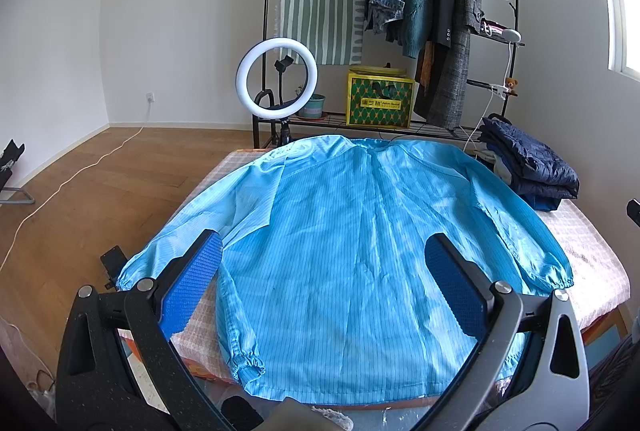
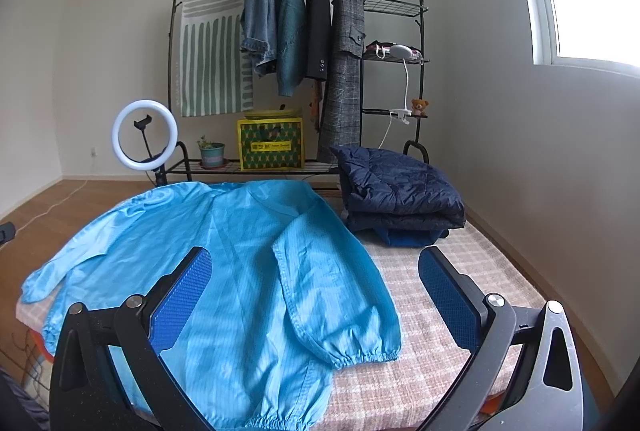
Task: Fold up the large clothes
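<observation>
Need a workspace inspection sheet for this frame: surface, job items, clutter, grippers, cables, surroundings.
Surface: pink checked padded table top, partly covered.
Job's things: light blue striped long-sleeved coat spread flat, sleeves out; folded navy quilted jacket stack at far right corner.
Clutter: nothing seen on the surface.
Grippers: left gripper open above coat; right gripper open, empty.
Cables: white cord across wooden floor.
Surroundings: black metal clothes rack, ring light, yellow box.

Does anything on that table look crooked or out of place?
Mostly tidy. The light blue coat lies spread flat, but its left sleeve cuff hangs past the table edge. The folded navy jacket sits neatly.
</observation>
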`<action>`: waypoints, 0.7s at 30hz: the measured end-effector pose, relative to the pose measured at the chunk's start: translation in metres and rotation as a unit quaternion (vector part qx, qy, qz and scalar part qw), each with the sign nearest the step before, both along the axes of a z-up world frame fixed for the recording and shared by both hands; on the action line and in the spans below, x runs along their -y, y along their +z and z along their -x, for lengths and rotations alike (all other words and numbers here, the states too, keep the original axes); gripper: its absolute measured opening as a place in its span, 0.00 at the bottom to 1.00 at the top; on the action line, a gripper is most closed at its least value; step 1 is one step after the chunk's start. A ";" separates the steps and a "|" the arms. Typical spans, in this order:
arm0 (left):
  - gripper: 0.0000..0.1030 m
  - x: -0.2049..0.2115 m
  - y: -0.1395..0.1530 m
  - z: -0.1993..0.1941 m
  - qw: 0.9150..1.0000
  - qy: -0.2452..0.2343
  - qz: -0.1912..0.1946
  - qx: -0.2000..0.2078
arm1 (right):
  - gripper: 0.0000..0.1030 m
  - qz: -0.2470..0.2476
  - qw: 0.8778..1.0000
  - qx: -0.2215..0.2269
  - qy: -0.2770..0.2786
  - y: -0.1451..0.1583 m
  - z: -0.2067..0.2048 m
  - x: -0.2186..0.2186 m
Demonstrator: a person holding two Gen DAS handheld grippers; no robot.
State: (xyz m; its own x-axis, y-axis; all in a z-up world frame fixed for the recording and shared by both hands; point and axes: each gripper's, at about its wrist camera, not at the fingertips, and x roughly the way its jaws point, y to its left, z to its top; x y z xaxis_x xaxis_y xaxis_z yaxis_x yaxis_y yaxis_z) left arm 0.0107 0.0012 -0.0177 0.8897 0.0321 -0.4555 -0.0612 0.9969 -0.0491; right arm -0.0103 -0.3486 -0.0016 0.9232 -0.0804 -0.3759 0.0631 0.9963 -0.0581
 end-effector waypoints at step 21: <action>1.00 0.001 -0.001 -0.002 1.000 0.000 0.001 -0.002 | 1.00 0.005 1.000 -0.001 0.002 -0.004 0.000 -0.004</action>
State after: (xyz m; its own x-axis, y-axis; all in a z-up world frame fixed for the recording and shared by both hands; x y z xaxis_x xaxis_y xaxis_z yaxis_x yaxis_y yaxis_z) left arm 0.0125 0.0006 -0.0184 0.8876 0.0322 -0.4596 -0.0620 0.9968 -0.0499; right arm -0.0105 -0.3443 -0.0058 0.9226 -0.0794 -0.3775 0.0580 0.9960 -0.0677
